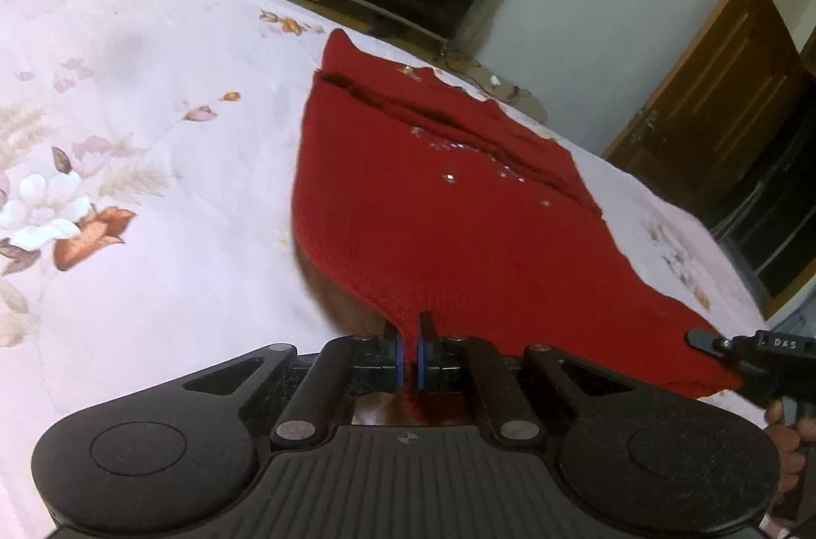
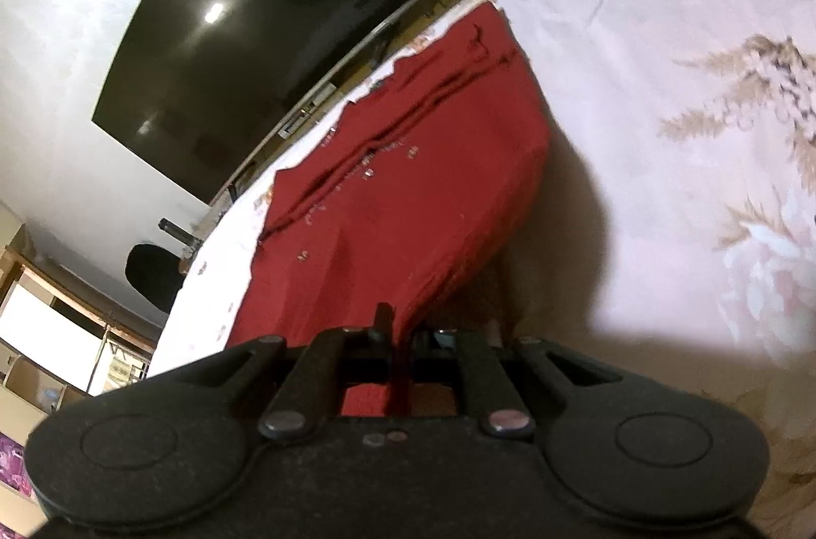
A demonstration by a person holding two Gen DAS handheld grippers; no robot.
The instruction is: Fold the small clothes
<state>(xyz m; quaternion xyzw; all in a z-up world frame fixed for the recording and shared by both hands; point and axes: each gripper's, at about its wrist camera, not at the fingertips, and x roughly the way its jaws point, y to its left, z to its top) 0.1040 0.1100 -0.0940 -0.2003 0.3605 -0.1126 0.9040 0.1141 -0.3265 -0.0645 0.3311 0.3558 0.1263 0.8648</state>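
Tongs, left (image 1: 408, 350) and right (image 2: 403, 337), were each clenched on the red knit garment's (image 1: 433, 207) near edge; you needed level, matched lifting over the bed (image 1: 153, 105).

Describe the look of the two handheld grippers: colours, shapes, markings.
Both are matte black. The left gripper has blue pads on its fingers, four linkage bars with silver pivot pins, two rounded lobes with embossed circles, and a ribbed centre plate bearing a small crosshair mark. The right gripper has the same lobes and linkages; from the left wrist view, white "DAS" lettering shows on it.
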